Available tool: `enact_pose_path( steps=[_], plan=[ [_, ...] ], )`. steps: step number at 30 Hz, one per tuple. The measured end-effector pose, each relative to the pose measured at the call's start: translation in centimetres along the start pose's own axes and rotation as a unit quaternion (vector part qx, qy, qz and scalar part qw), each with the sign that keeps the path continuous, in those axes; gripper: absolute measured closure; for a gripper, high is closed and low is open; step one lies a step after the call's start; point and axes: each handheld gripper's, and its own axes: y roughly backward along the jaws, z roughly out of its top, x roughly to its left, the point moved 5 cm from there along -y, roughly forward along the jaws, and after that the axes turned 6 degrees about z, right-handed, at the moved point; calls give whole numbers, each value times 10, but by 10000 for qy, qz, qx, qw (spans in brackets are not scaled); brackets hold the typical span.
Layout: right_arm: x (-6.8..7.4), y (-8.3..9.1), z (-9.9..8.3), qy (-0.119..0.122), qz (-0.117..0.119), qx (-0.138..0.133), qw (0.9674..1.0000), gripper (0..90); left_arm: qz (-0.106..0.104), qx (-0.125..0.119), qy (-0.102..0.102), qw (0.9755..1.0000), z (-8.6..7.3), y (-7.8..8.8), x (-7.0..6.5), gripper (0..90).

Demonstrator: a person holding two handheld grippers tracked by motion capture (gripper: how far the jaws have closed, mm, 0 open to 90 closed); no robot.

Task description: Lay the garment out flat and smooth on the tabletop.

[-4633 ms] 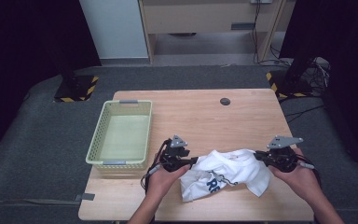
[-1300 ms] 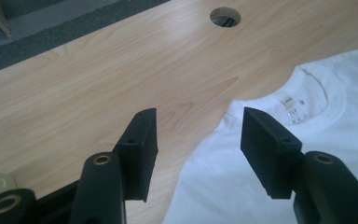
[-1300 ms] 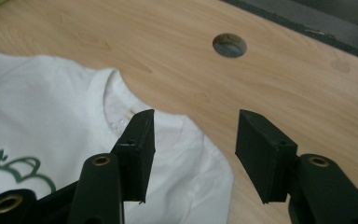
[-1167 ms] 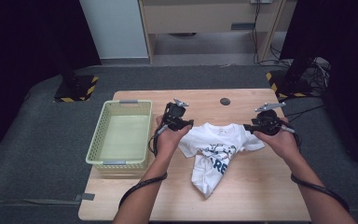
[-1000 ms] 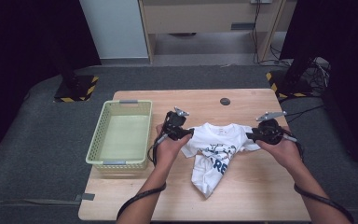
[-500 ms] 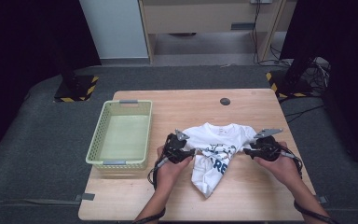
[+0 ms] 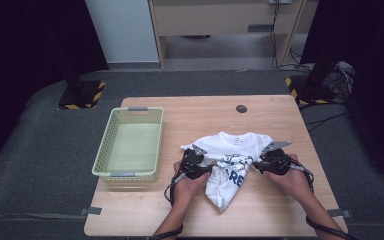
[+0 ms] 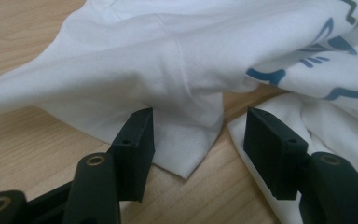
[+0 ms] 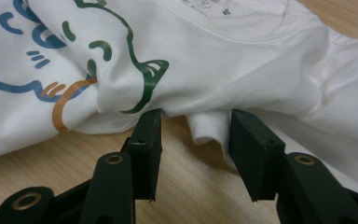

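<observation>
The left gripper point(image 8: 198, 135) sits low over the tabletop point(image 7: 280, 210) with its jaws parted about halfway, and a pointed corner of the white T-shirt point(image 7: 230, 160) lies loose between them; the pads do not press on the cloth. The right gripper point(image 9: 193, 140) is in much the same state: its jaws have just been opening, and a small rolled fold of fabric stands in the gap, untouched by either pad. A second ago both grippers were farther up the tabletop, at the shirt's shoulders near the collar; now they have come down and back toward the person, to the shirt's two sides at mid-height. My reading is that the upper part has been laid out and let go, and that each gripper is lining up for a fresh grip lower on the garment, probably to spread or fold the part that is bunched.

Between the two grippers the shirt rests on the wood, collar on the far side from them, shoulders fairly flat. Its chest carries a cartoon print in blue, green and orange lines. Nearer the person than the grippers, the lower body of the shirt is gathered and twisted into a narrow, crumpled tail. Out beyond the left gripper, away from the shirt, a pale green basket point(image 7: 130, 150) stands at the tabletop's edge.
</observation>
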Motion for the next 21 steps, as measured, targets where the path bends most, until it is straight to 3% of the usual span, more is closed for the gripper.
enact_pose_path(
  steps=[3,5,8,16,21],
  plan=[
    [-1,-4,4,-10,36,-4,10000,675,40,7,-86,10000,7,-3,1,568],
    [-1,-5,5,13,82,27,10000,781,60,88,-164,9998,10,-6,2,683],
    [-3,-4,5,33,117,138,9998,865,37,151,-138,9998,13,-8,5,857],
    [-14,19,-1,55,113,94,9999,879,240,166,0,9996,18,1,25,875],
    [-36,36,-14,-100,-44,148,9998,881,379,115,119,9991,27,6,39,876]
  ],
)
